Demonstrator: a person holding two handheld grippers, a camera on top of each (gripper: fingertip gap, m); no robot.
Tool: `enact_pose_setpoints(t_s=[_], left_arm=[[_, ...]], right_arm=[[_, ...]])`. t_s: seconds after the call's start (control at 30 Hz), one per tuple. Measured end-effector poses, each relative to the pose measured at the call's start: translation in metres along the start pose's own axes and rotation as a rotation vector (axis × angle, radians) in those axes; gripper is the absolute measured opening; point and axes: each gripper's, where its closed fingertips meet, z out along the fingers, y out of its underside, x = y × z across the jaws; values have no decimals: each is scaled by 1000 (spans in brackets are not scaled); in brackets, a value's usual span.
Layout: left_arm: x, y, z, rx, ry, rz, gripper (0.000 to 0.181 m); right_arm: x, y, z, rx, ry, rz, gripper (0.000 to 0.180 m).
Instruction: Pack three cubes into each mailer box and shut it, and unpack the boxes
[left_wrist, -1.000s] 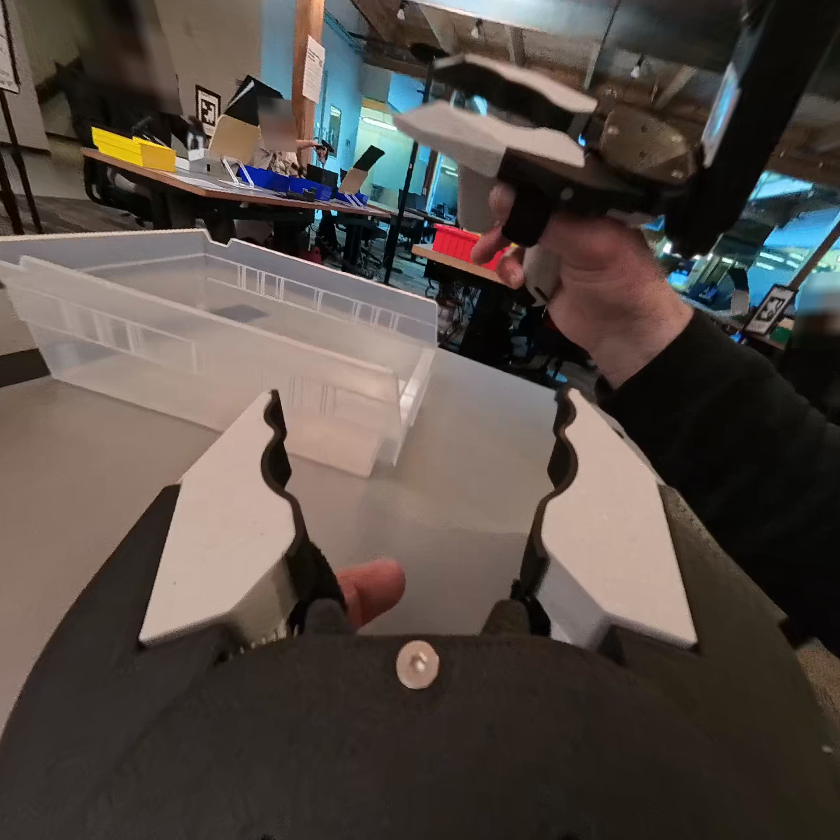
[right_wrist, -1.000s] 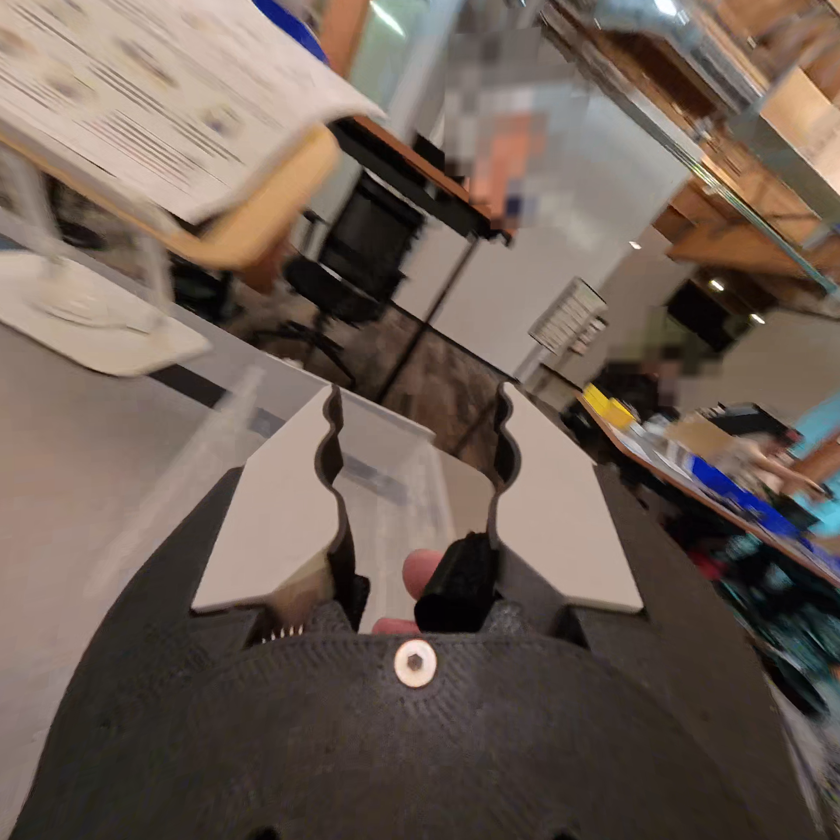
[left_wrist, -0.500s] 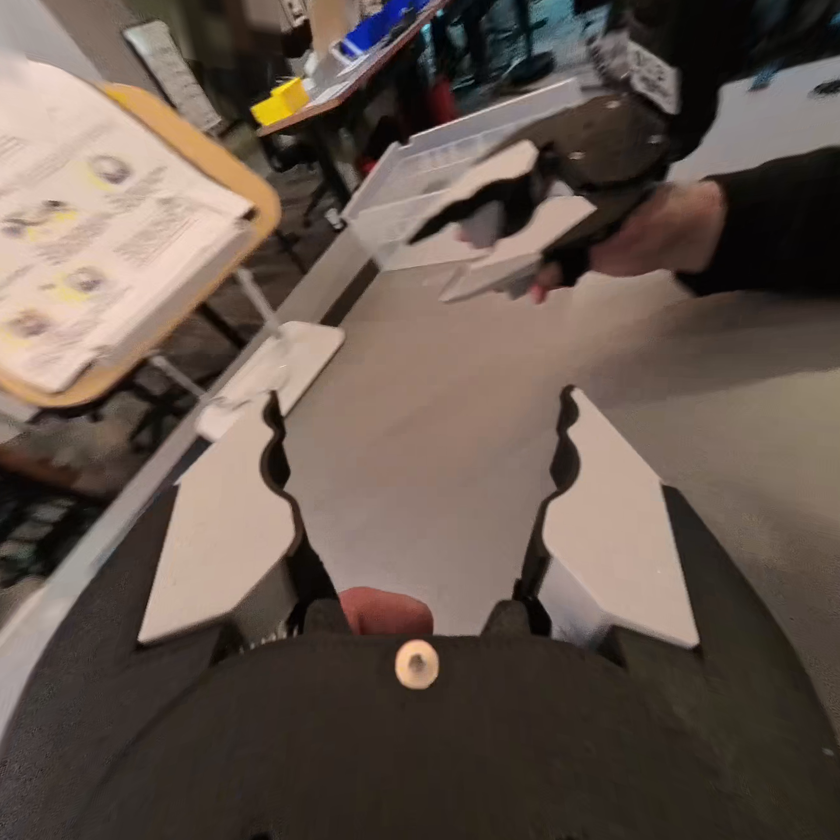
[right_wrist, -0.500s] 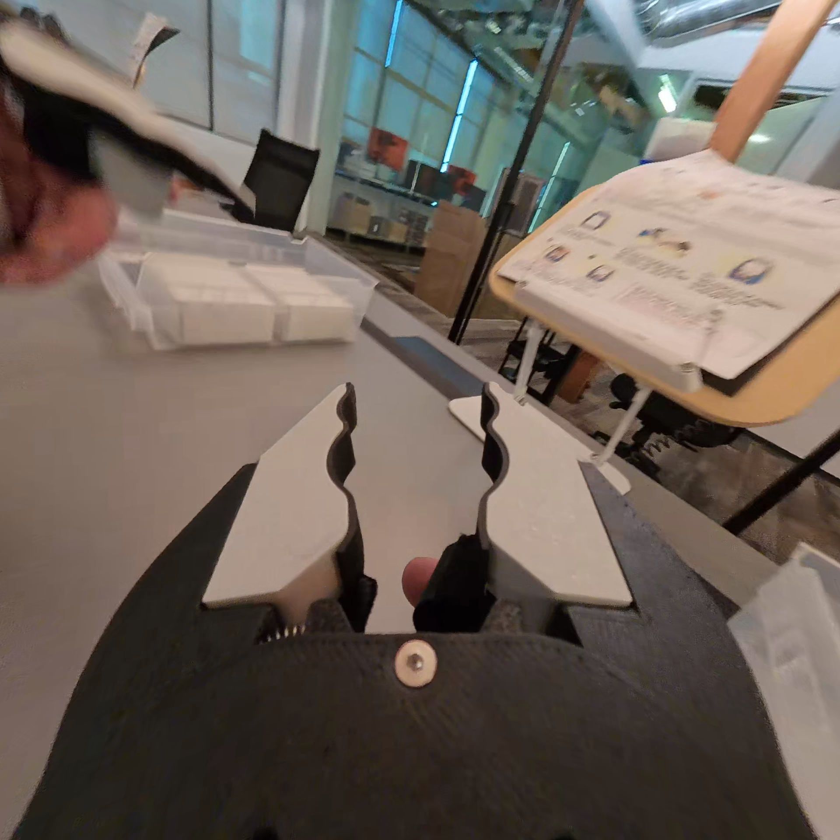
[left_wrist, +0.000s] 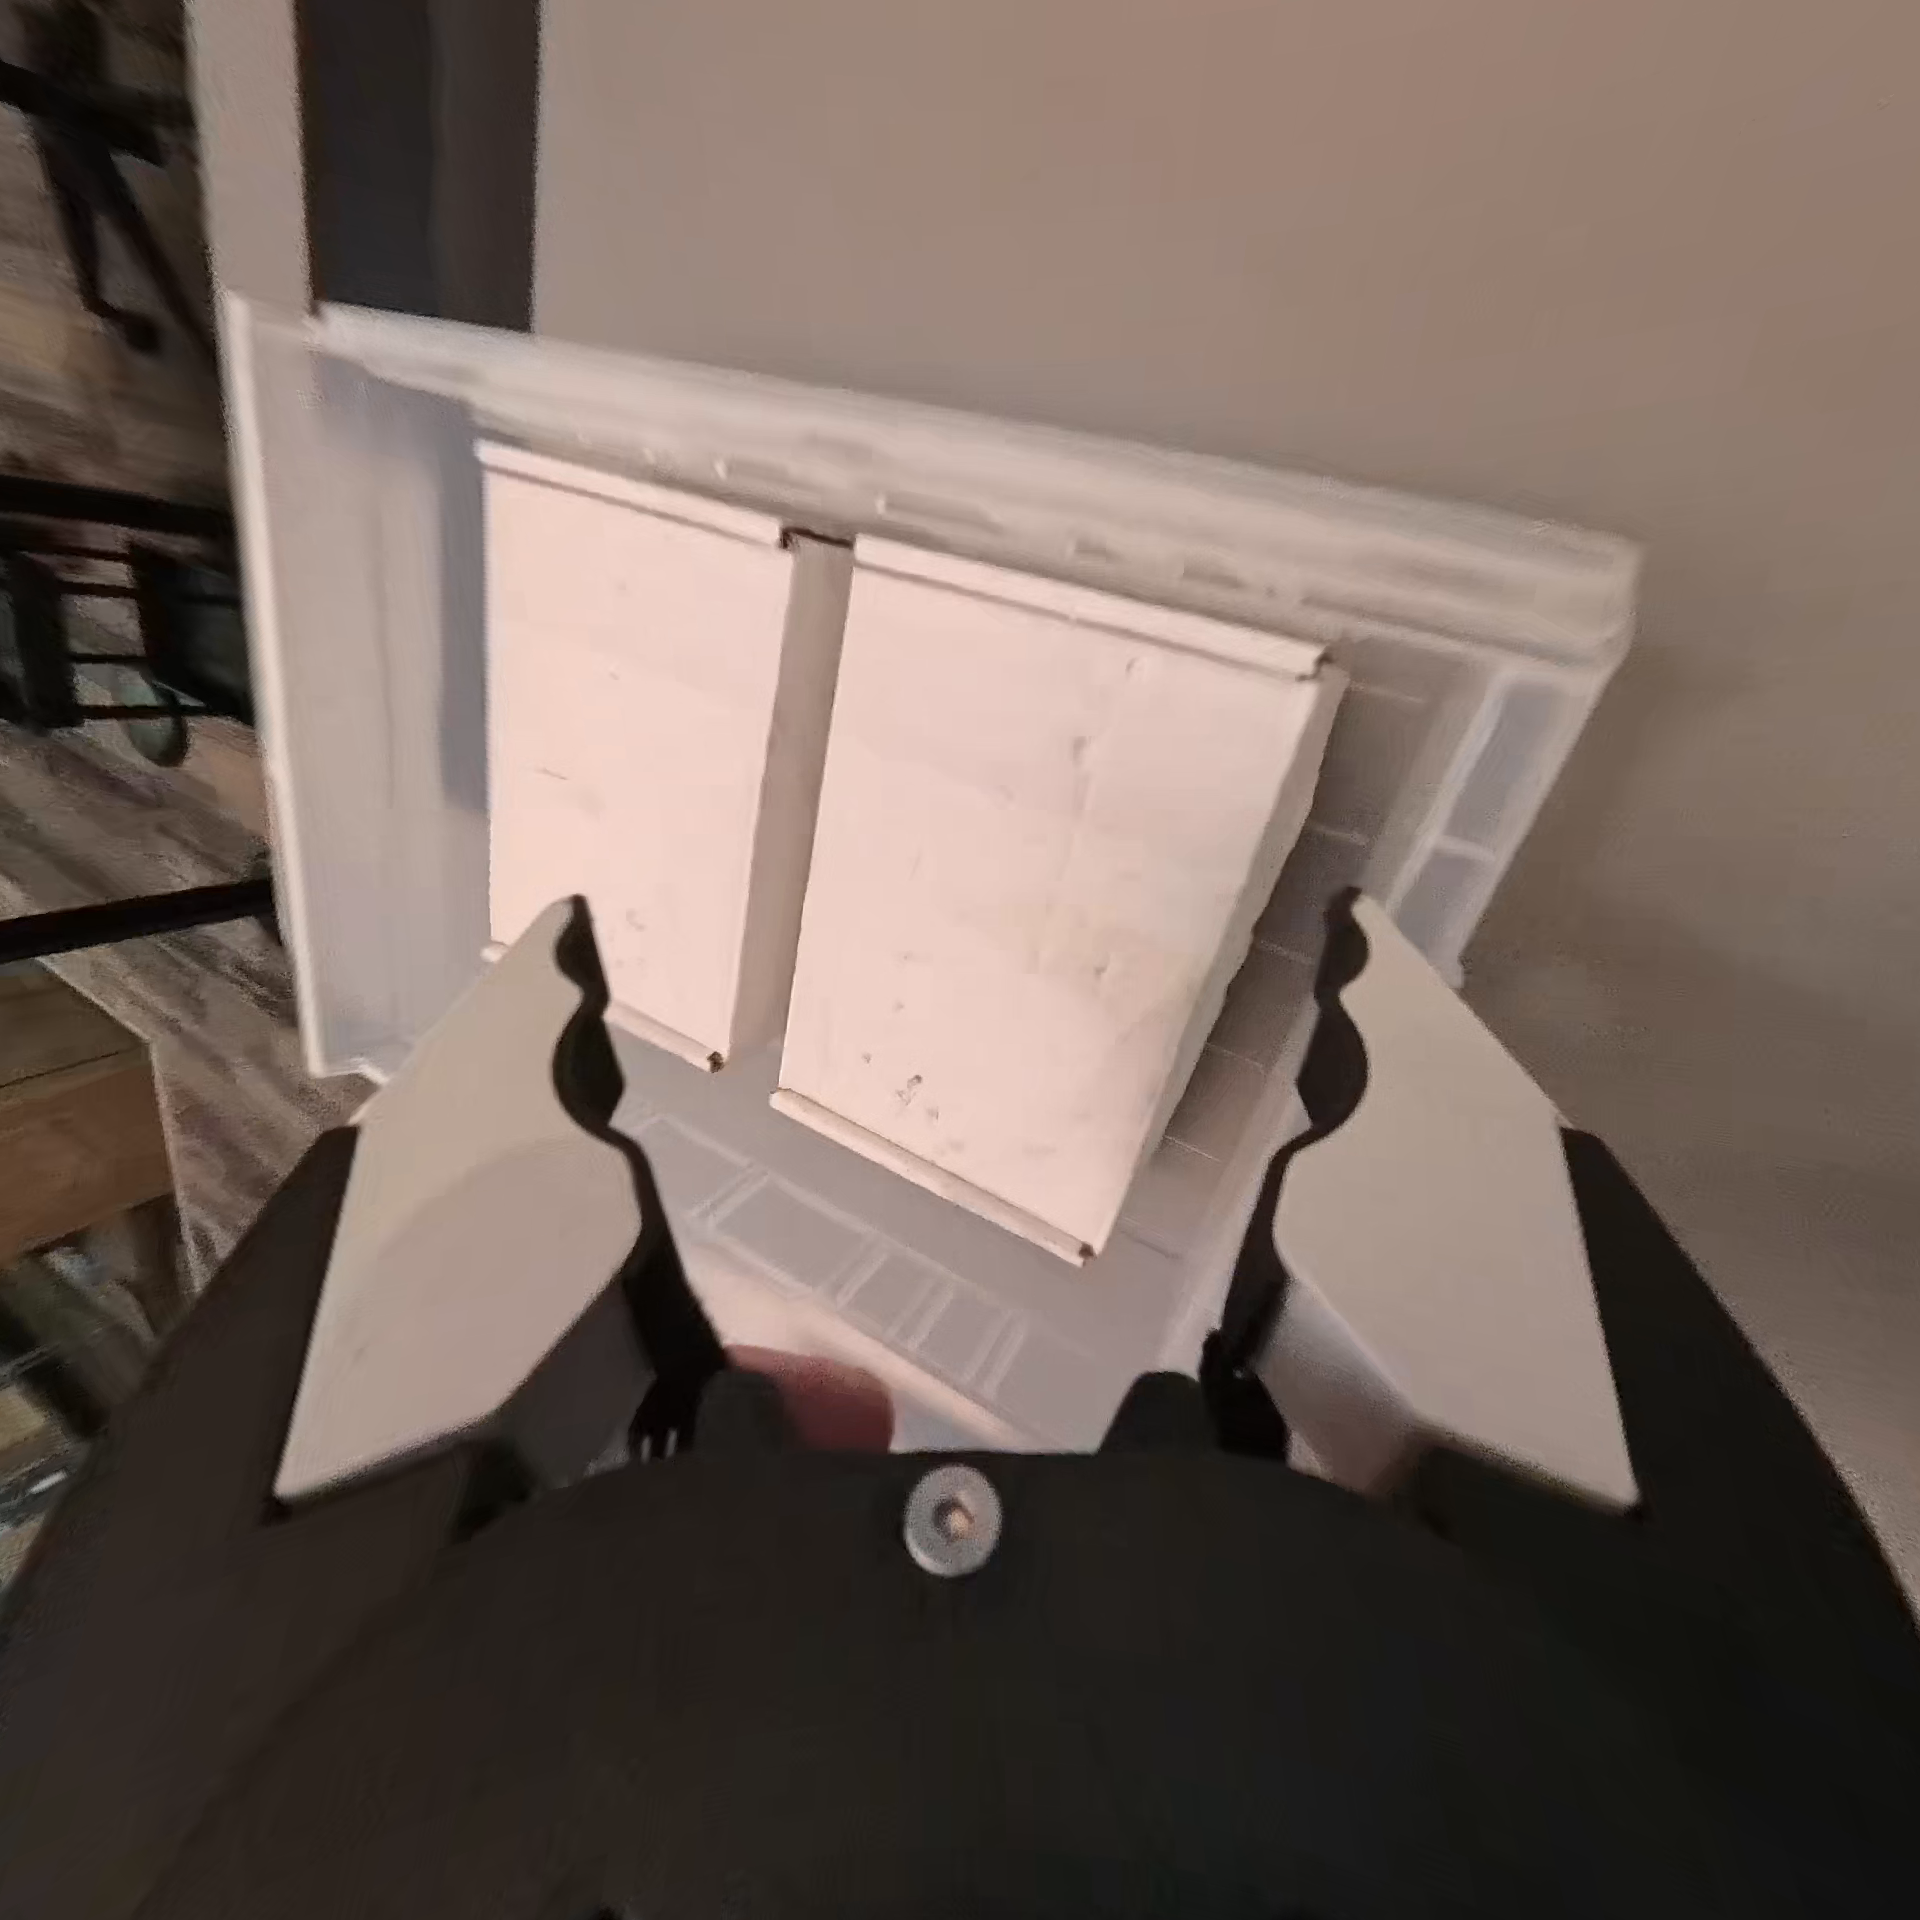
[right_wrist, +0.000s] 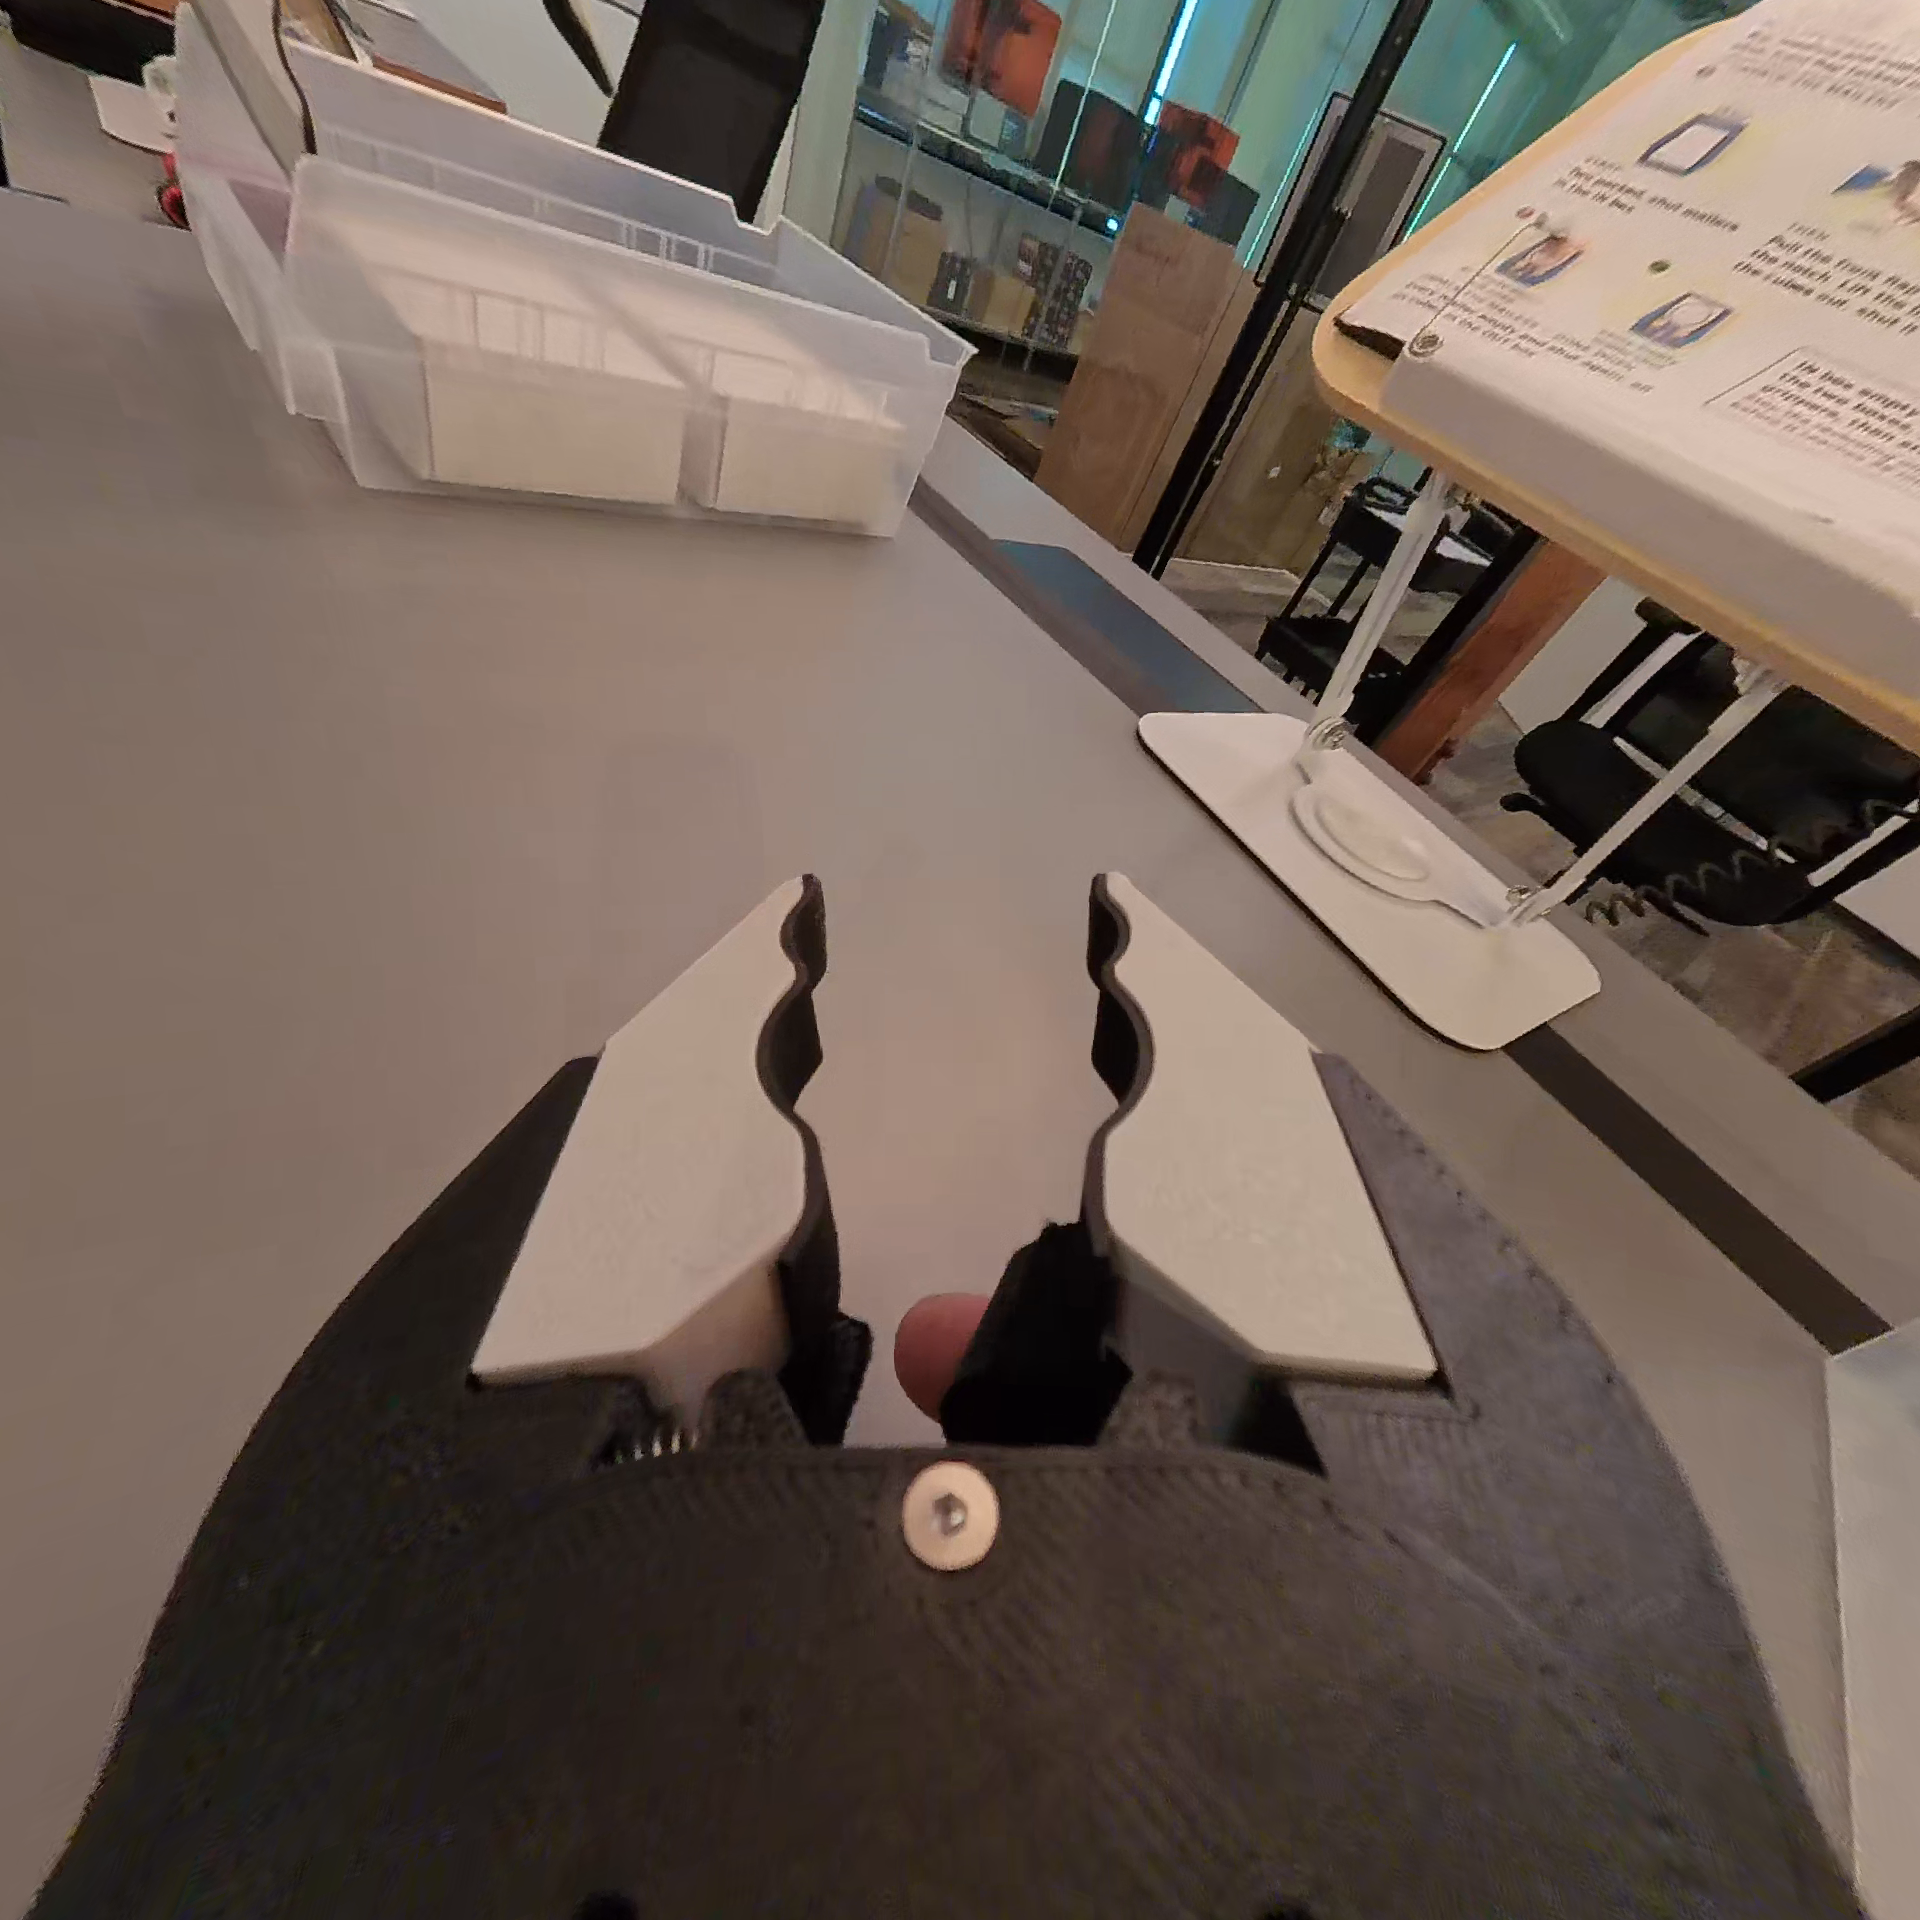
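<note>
Looking down through my left gripper (left_wrist: 961, 914) at the bin (left_wrist: 343, 665): translucent plastic, ribbed floor, thick rolled rim, blurred by motion. Two mailer boxes lie flat in the bin, side by side with a narrow gap between them, both shut. Left box (left_wrist: 634, 748) and right box (left_wrist: 1039, 883) are white matte cardboard, rectangular, scuffed with faint grey marks, flap edges showing along their short ends. Bin sits on the grey table (left_wrist: 1247, 260), smooth and matte, near its edge.

Left gripper: jaws spread wide, holding nothing, touching nothing, hanging above the near side of the bin. Fingers (left_wrist: 468, 1195) are white plastic wedges with wavy black inner pads on a black textured body. A fingertip shows at the base between them.

Right gripper (right_wrist: 956, 894): jaws partly apart, narrower than the left, nothing held, over bare table well apart from the bin (right_wrist: 312, 270). Same white wedge fingers (right_wrist: 675, 1164), printed black body. From this side the boxes (right_wrist: 561, 447) show as white blocks through the bin's clear wall. Right of the bin, a flat white stand base (right_wrist: 1455, 956) with thin rods carries a tilted wooden board (right_wrist: 1351, 353) with printed sheets.

Can't see any cubes.
</note>
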Motion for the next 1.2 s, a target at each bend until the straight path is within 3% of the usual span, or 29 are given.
enact_pose_setpoints(t_s=[0.1,0.27,0.37,0.47,0.6,0.77,0.97,1.1,1.2], left_arm=[[-5,10,20,-17,34,-3,138],[-10,24,30,-72,135,7,130],[-50,10,23,0,65,4,112],[-69,2,24,-9,111,-3,113],[-101,-9,44,-8,74,13,100],[-105,14,83,-125,181,15,108],[-88,17,90,-119,275,27,126],[-94,38,104,-211,254,59,123],[-90,34,115,-180,277,28,125]], right_arm=[[2,4,1,-16,9,-20,49],[0,6,1,-23,2,-43,49],[1,6,1,-27,2,-43,48],[-1,7,2,-37,-4,-55,48],[-4,9,3,-47,-15,-73,47],[-6,10,3,-53,-21,-80,47],[-4,13,4,-66,-25,-90,46],[-4,15,4,-73,-30,-93,46],[-7,16,6,-85,-36,-107,46]])
